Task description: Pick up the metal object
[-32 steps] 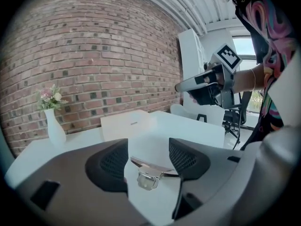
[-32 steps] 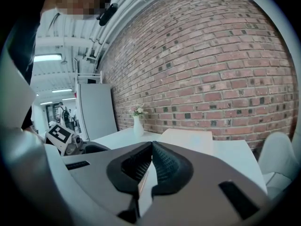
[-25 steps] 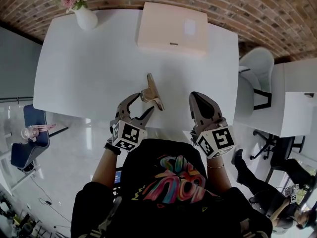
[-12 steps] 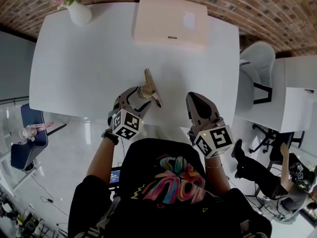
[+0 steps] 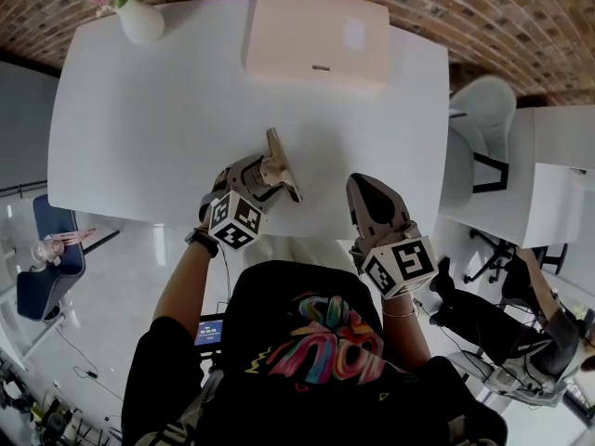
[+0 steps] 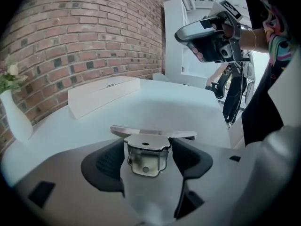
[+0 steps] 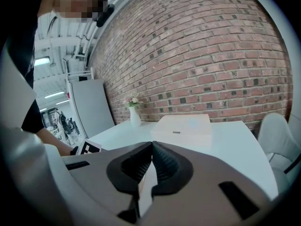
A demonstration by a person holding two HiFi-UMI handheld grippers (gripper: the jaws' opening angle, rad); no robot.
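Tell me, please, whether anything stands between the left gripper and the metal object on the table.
Nothing visible does. The left gripper's jaws have just been opening and stand wide apart, with the metal object already between them on the white table. The pads flank its bracket without pressing on it.

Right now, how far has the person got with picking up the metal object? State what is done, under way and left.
Done: the left gripper is lined up on the metal object on the white table. In hand: its jaws have just been opening and stand apart with the object between them, not pressing it. Left: closing and lifting. The right gripper is shut, empty and apart from it.
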